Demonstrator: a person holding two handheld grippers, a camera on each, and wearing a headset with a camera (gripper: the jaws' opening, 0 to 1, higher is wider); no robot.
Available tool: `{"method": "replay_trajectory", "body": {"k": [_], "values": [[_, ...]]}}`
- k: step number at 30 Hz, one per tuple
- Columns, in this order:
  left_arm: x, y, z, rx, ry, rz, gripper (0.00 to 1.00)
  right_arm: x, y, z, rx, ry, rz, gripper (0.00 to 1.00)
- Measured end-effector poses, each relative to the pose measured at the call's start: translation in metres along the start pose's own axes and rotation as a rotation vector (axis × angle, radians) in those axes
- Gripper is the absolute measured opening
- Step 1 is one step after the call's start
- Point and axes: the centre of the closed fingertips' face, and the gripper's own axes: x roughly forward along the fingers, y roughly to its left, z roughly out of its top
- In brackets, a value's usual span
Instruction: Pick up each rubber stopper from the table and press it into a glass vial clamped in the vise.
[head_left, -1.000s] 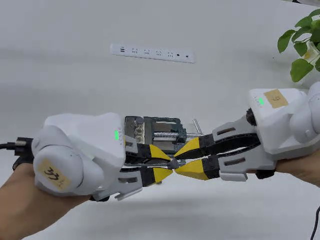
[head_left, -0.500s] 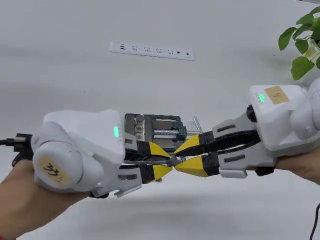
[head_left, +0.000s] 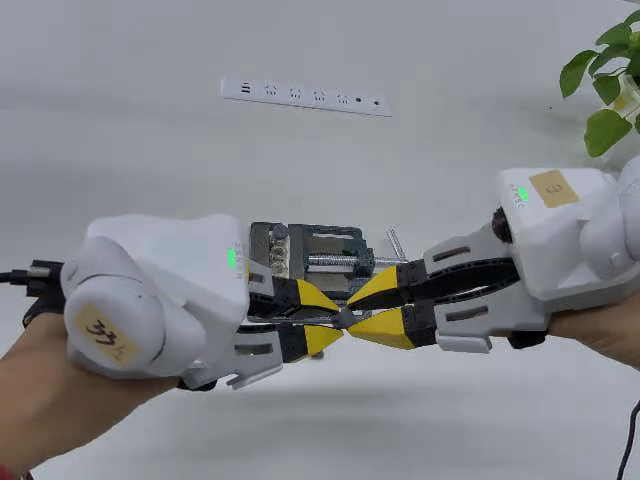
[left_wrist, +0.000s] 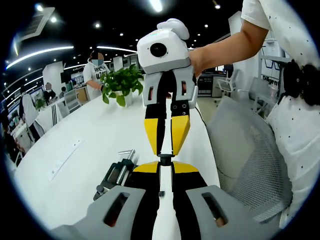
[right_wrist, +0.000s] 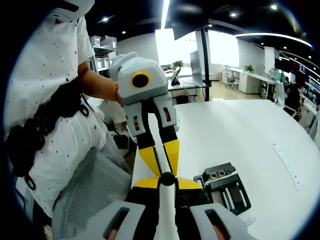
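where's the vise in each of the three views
head view: vise at centre, just behind the dark stopper where the yellow jaws meet.
left gripper view: vise at lower left, beside this view's own jaws.
right gripper view: vise at lower right.
shared landmark: the white power strip, top centre in the head view, far left in the left gripper view, far right in the right gripper view.

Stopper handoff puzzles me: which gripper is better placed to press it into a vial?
Likely the right gripper: the stopper sits at its tips, and the vials show unblocked beside them.
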Motion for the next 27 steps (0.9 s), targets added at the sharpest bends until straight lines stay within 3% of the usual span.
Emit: {"method": "replay_trajectory", "body": {"k": [17,27], "values": [[-0.01,0.004,-0.001,-0.026,-0.026,0.033,0.06,0.004,-0.005,0.004,0.018,0.019,-0.002,0.05],[-0.029,0.021,-0.019,-0.088,-0.029,0.111,0.18,0.004,-0.025,0.014,0.023,0.043,-0.046,0.05]]}}
